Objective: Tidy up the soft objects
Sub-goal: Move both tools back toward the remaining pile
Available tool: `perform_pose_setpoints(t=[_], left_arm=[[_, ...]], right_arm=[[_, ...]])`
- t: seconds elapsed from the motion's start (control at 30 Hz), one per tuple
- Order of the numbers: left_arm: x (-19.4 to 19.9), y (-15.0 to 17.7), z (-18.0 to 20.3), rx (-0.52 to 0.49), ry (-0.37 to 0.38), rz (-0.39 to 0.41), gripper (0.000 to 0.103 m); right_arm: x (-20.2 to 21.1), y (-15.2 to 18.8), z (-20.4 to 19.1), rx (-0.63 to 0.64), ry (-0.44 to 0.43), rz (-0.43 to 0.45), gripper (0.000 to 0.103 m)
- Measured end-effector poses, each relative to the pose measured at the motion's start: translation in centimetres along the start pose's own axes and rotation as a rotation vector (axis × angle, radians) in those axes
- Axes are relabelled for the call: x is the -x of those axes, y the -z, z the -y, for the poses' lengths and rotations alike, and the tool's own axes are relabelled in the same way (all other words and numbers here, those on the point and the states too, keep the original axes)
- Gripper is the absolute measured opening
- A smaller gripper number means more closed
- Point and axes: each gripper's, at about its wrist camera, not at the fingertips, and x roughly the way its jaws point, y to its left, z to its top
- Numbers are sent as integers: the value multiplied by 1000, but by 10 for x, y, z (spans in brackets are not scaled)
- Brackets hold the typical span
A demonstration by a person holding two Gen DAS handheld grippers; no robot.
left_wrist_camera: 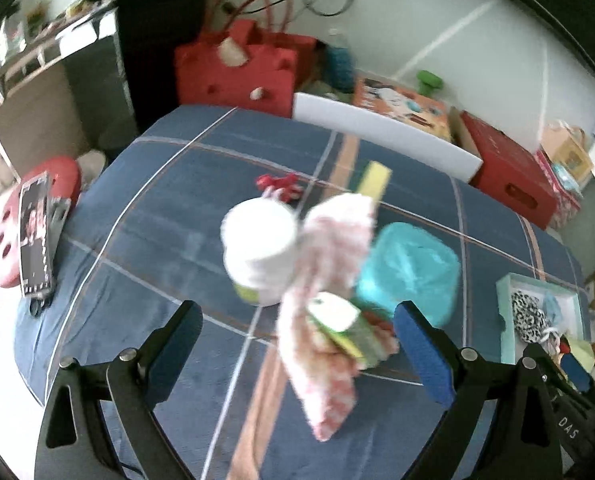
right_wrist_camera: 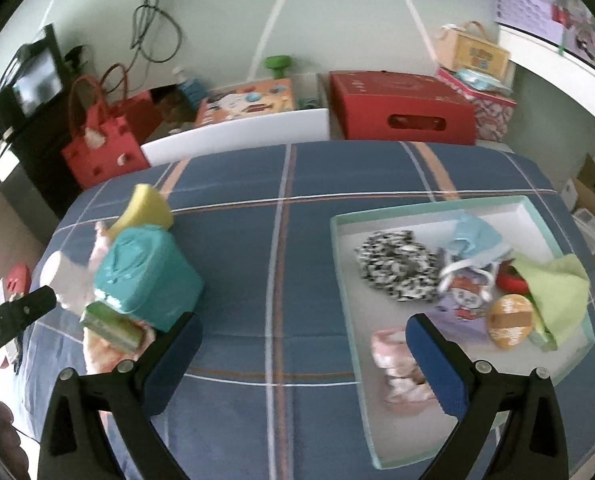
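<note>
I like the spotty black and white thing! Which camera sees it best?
The right wrist view: the black-and-white spotted fabric piece lies whole and unhidden in the tray, near the middle of the picture. The left wrist view catches it only small and squeezed at the right edge.

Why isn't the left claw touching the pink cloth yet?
Apart. The left wrist view shows the left claw open, its fingers wide on either side of the pink cloth, blue bedcover showing between.

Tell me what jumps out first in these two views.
A cluttered pile sits on the blue plaid cloth: a teal container, white jar and pink patterned cloth, just ahead of the open left gripper. To the right, a shallow tray holds soft items, including a black-and-white scrunchie.
</note>
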Motion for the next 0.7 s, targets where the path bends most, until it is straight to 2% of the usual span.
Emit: perform_pose_setpoints(t=[0.17, 0.37, 0.57, 0.7], left_arm=[[-4, 0, -31, 71, -28, -11, 97], [-11, 1, -56, 101, -86, -34, 97], [-23, 2, -75, 139, -100, -67, 97], [-33, 4, -84, 161, -82, -99, 97]], right_arm=[[-3, 3, -21, 34, -21, -6, 103], [-7, 7, -47, 78, -59, -17, 103], [-13, 12, -74, 123, -115, -29, 103], [-18, 17, -93, 160, -148, -37, 103]])
